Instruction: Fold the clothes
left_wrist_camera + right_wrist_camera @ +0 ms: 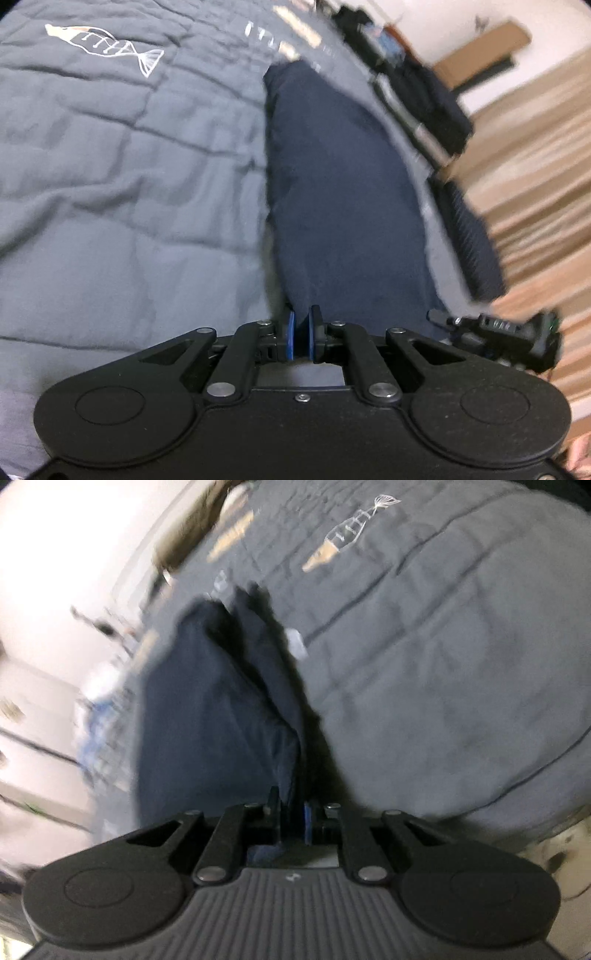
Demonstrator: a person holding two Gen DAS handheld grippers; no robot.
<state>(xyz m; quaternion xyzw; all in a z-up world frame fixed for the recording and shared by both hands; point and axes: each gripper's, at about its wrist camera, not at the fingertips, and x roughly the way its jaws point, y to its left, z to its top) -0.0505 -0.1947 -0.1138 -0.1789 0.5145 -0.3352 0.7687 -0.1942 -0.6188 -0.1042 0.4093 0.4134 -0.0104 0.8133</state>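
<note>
Fabric of a navy garment stretches from 6 o'clock toward 12 across a grey quilted bed cover, reaching near its far edge by the wooden floor at 3 o'clock. The left gripper is closed down to a narrow slit, its blue pads pinching the near edge of the cloth. In the right wrist view the right gripper is likewise nearly closed with a fold of the same garment between the jaws, though blur makes the pinch hard to confirm. A fish print marks the cover at 11 o'clock.
</note>
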